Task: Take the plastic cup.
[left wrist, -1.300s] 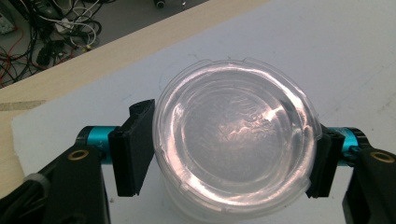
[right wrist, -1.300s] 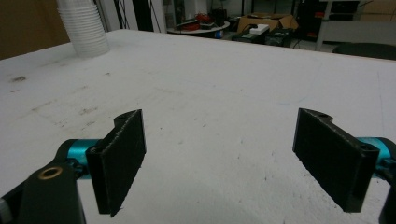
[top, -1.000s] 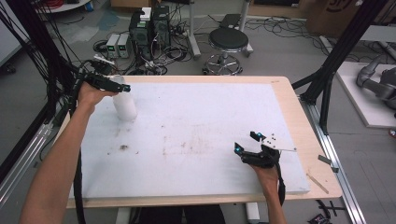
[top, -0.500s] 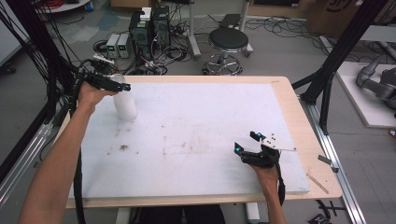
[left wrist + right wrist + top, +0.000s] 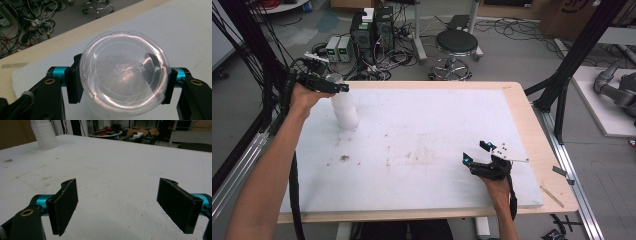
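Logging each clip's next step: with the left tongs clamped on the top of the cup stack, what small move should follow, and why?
Probably lift the left tongs straight up: their pads press both sides of the clear lid atop the white cup stack, while the right tongs rest open and apart on the table.

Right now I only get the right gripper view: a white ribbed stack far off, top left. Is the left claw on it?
Observer: Yes. The left claw is shut on the stack, a pad on either side of its clear round top.
Operator: Where on the table is it?
Observer: Upright near the far left corner of the white board.
Operator: And my claw?
Observer: The right claw is near the board's front right.
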`<state>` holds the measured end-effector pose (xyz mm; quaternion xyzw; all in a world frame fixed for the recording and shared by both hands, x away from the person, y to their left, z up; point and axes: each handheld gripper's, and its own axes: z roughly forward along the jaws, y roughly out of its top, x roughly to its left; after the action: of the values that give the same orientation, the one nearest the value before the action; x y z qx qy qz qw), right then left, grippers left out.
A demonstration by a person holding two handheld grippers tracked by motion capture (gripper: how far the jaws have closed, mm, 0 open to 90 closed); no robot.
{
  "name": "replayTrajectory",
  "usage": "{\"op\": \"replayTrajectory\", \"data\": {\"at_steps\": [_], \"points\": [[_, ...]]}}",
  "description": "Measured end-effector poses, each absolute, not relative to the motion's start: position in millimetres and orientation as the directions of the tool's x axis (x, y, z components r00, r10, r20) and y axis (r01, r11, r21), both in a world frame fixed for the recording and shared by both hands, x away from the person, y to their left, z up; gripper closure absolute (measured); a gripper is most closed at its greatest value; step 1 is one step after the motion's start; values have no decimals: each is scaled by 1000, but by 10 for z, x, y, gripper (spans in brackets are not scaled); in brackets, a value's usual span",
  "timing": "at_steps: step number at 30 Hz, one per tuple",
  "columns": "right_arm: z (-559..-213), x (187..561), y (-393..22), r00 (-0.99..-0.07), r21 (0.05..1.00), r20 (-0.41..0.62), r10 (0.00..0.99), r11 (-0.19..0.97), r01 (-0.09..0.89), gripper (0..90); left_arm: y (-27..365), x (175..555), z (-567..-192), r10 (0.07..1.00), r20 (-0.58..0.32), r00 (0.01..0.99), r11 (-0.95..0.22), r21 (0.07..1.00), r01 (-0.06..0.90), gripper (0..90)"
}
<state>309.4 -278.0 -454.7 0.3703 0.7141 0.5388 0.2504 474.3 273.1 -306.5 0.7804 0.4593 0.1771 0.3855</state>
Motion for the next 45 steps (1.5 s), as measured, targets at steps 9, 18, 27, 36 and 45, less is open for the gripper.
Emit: {"op": "replayTrajectory", "data": {"at_steps": [9,18,27,36,45], "points": [[-4548,3097,-2782,-603,955,40,797,147,259,172,2729,4699,-2681,853,-47,519,-285,791,541,373],[-4548,3096,-2781,-601,955,43,798,144,260,172,2780,4610,-2296,858,-3,514,-292,821,491,375],[-4548,3096,-2781,-602,955,43,798,144,259,172,2817,4512,-2278,852,4,524,-298,826,478,375],[-4547,3101,-2766,-604,952,31,796,161,261,172,2699,4090,-2363,779,6,627,-319,865,387,376],[-4547,3110,-2777,-606,951,46,794,151,270,172,2448,3696,-2568,638,-6,770,-324,905,276,375]]}}
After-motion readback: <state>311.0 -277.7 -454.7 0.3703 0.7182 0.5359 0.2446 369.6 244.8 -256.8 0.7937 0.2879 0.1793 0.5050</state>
